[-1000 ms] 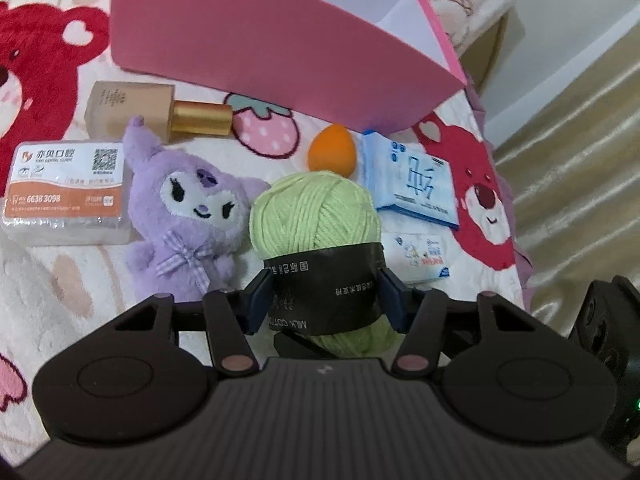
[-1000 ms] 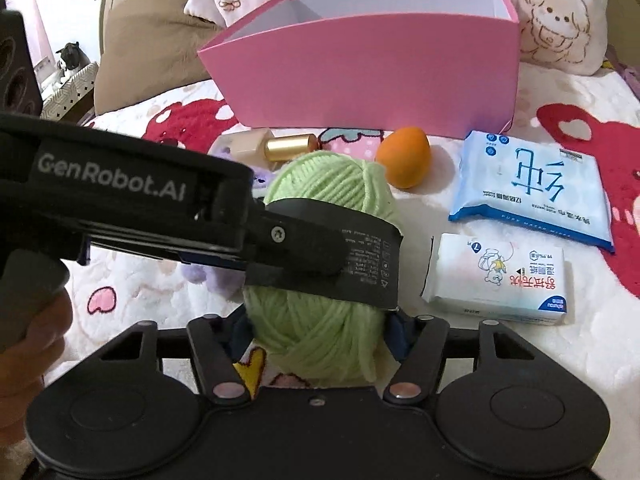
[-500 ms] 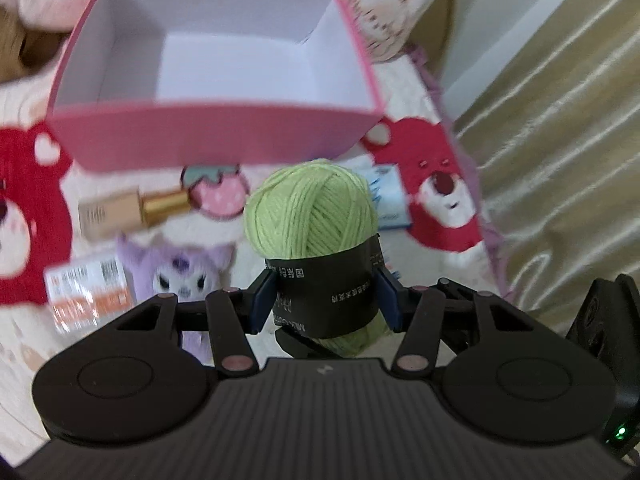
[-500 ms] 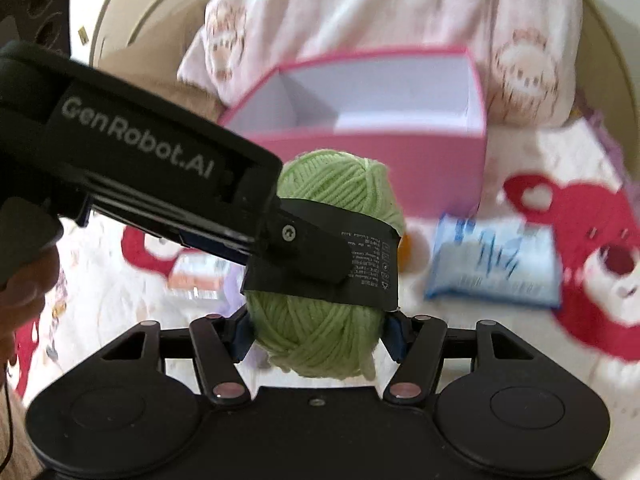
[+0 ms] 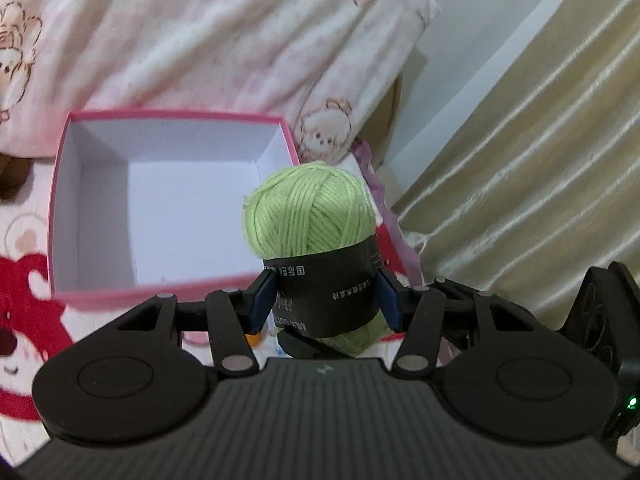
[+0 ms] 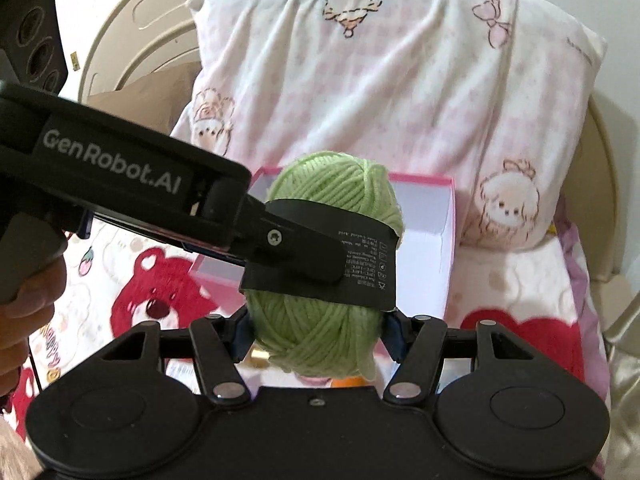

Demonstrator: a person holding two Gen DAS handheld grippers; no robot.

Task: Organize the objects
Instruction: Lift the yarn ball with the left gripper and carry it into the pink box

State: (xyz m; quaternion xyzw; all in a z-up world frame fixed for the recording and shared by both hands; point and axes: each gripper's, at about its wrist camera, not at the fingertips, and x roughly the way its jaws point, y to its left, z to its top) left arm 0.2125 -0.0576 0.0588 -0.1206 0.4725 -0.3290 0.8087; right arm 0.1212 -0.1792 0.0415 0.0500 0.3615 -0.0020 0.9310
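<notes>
A ball of light green yarn (image 5: 308, 216) with a black paper band hangs in the air, gripped from two sides. My left gripper (image 5: 325, 300) is shut on the band, its blue pads pressed against both sides. My right gripper (image 6: 316, 332) is shut on the lower half of the same yarn ball (image 6: 320, 332). The left gripper's black body (image 6: 132, 196) crosses the right wrist view from the left, with a hand under it. The open pink box (image 5: 64, 200) with a white inside lies below and beyond the yarn; nothing shows inside it.
A pink-and-white pillow (image 6: 400, 80) with cartoon animals leans behind the pink box (image 6: 448, 216). The bedspread (image 6: 160, 292) has red bears. A cream curtain (image 5: 540, 160) hangs at the right. Something orange (image 6: 348, 382) peeks out under the yarn.
Both grippers have risen with the yarn ball held between them. The plush toy, bottle, packets and orange sponge have dropped out of sight, and the box's inside now shows from above.
</notes>
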